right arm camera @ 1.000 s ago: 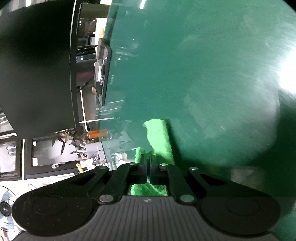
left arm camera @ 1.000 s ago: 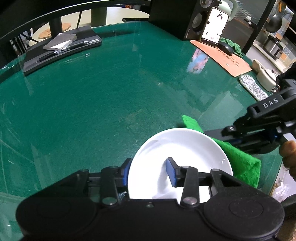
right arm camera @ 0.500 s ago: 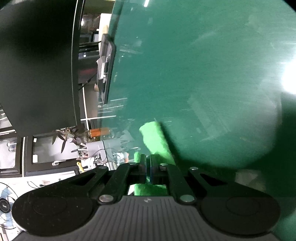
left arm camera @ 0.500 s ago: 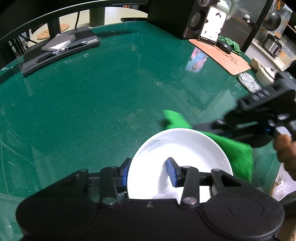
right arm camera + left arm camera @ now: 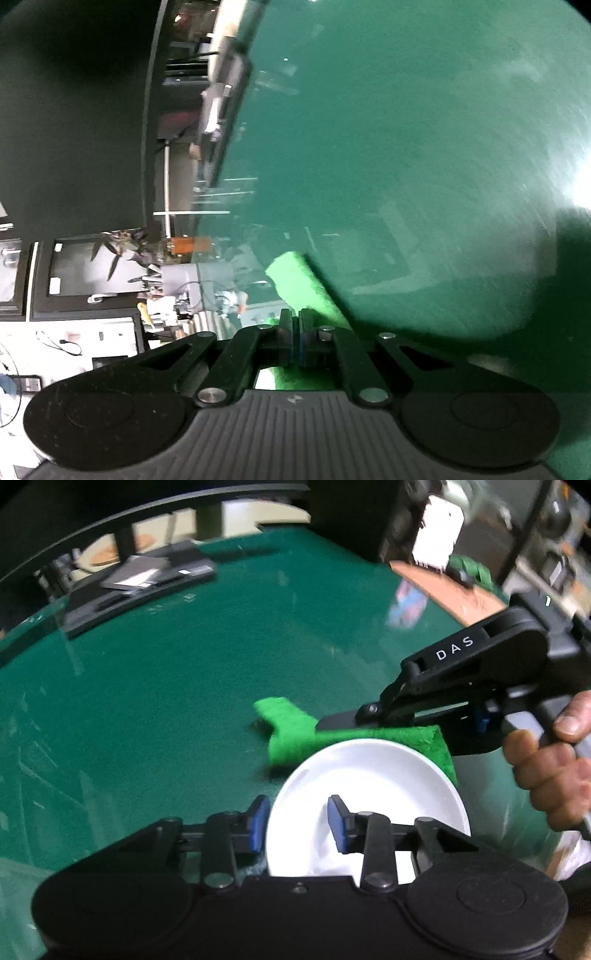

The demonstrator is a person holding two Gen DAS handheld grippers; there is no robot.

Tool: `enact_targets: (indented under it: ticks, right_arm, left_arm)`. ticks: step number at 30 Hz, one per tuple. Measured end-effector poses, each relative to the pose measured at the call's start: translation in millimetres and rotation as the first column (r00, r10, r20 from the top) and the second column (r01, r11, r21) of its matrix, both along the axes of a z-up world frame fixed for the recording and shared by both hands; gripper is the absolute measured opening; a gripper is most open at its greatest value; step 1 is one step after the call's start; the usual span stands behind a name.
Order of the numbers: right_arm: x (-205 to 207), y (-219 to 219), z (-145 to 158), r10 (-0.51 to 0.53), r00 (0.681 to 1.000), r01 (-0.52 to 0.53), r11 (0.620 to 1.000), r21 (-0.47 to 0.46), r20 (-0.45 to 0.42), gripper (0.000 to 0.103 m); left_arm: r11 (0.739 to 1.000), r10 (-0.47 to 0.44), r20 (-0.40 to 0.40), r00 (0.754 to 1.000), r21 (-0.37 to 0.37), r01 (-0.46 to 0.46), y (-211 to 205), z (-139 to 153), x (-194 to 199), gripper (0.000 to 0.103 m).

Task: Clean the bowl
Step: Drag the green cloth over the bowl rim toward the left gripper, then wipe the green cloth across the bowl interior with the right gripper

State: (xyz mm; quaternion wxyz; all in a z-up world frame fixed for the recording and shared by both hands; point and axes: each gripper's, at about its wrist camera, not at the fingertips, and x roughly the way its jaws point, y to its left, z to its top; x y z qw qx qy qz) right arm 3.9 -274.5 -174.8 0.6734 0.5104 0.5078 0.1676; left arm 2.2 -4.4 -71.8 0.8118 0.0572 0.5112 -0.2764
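**Bowl pinched at its near rim, cloth held behind it**

The white bowl (image 5: 369,794) sits on the green worktop (image 5: 184,686), close in front of the left hand-held gripper (image 5: 299,821). Its blue pads straddle the near rim, one outside the wall, one inside the bowl, clamped on it. The right hand-held gripper (image 5: 295,341) has its jaws pressed together on a green cloth (image 5: 295,738), which drapes just behind the bowl's far rim and rests against it. A bare hand (image 5: 554,760) grips that tool's handle at right.
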Motion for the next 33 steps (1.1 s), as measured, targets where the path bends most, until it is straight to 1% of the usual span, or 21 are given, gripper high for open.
enact_targets:
  ticks: [5, 7, 9, 10, 13, 15, 18, 22, 25, 28, 31, 33]
  right_arm:
    - [4, -6, 7, -0.016, 1.0, 0.016, 1.0, 0.008, 0.021, 0.005]
    - [3, -5, 8, -0.008, 1.0, 0.008, 1.0, 0.011, 0.023, 0.005]
    - [2, -2, 7, 0.009, 1.0, -0.009, 1.0, 0.015, 0.02, 0.005]
    - [0, -1, 7, 0.016, 1.0, -0.017, 1.0, 0.019, 0.018, 0.005]
    - [-5, -3, 8, 0.012, 1.0, -0.012, 1.0, 0.022, 0.011, 0.005]
    - [-13, -9, 8, 0.004, 1.0, -0.004, 1.0, 0.025, 0.001, 0.005]
    - [-25, -20, 10, -0.011, 1.0, 0.011, 1.0, 0.024, -0.016, 0.005]
    - [-42, -35, 9, -0.043, 0.998, 0.046, 0.997, 0.054, -0.046, 0.005]
    - [-34, -28, 4, -0.049, 0.998, 0.052, 0.997, 0.056, -0.048, 0.005]
    - [-20, -12, 1, -0.031, 0.999, 0.033, 0.998, 0.049, -0.027, 0.005]
    - [-17, -9, 2, -0.016, 1.0, 0.017, 0.999, 0.042, -0.022, 0.005]
    - [-22, -16, 2, -0.022, 0.999, 0.023, 0.999, 0.048, -0.033, 0.005]
  left_arm:
    - [0.998, -0.021, -0.019, 1.0, 0.051, 0.022, -1, -9, -16, 0.034]
    - [0.998, -0.016, -0.021, 1.0, 0.053, 0.017, -1, -11, -17, 0.026]
    - [0.999, -0.009, -0.015, 1.0, 0.053, 0.01, -1, -12, -16, 0.02]
    - [0.999, -0.008, -0.012, 1.0, 0.053, 0.008, -1, -11, -14, 0.02]
    - [0.999, 0.003, -0.011, 1.0, 0.042, -0.003, 2, -12, -7, 0.021]
    - [1.0, 0.001, -0.013, 1.0, 0.031, -0.001, 1, -12, 0, 0.023]
    - [0.999, -0.027, -0.001, 1.0, 0.038, 0.027, -3, -12, 1, 0.026]
    - [0.997, -0.055, 0.01, 0.998, 0.05, 0.054, -8, -12, 0, 0.028]
    - [0.997, -0.061, 0.01, 0.998, 0.053, 0.06, -9, -12, -1, 0.028]
    - [0.996, -0.067, 0.009, 0.998, 0.056, 0.066, -9, -12, -2, 0.028]
    - [0.996, -0.069, 0.007, 0.998, 0.049, 0.069, -10, -13, -1, 0.031]
    - [0.996, -0.073, 0.012, 0.997, 0.049, 0.073, -11, -14, -2, 0.032]
